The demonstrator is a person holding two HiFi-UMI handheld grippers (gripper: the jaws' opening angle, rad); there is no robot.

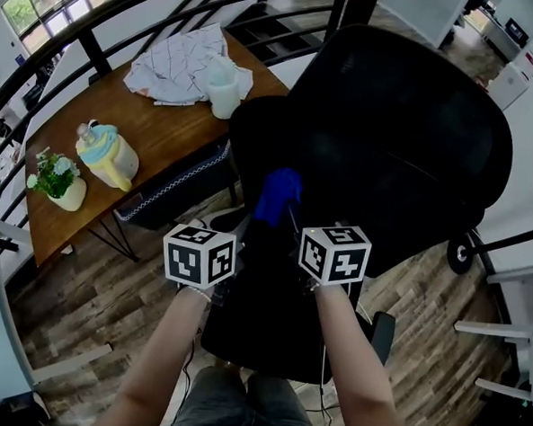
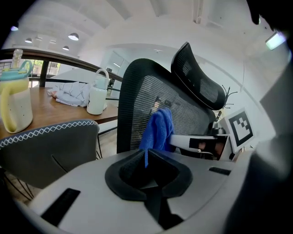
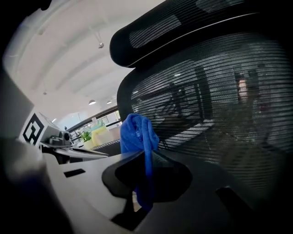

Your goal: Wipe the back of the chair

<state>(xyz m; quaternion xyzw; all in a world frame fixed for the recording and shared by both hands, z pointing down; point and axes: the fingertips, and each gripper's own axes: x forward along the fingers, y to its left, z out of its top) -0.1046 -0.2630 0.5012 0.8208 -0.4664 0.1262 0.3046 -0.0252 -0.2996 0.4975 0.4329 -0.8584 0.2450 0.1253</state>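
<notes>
Right tool (image 3: 147,160) clenched on blue microfibre cloth (image 3: 137,132), bunched upward for pressing onto mesh chair back (image 3: 219,100), just ahead, not clearly touching. Left tool (image 2: 146,160) closed alongside; thin blue sliver at tips, possibly cloth edge pinched for steadying.

The chair back (image 3: 219,91) is black open-weave mesh in a matt frame. The blue cloth (image 3: 137,132) looks soft and fuzzy, like towelling. At upper left of the head view, the table (image 1: 163,129) is smooth brown wood with a faint sheen, and the floor (image 1: 90,305) is grained wood plank. The left gripper (image 2: 146,154) has a matt grey plastic shell.
</notes>
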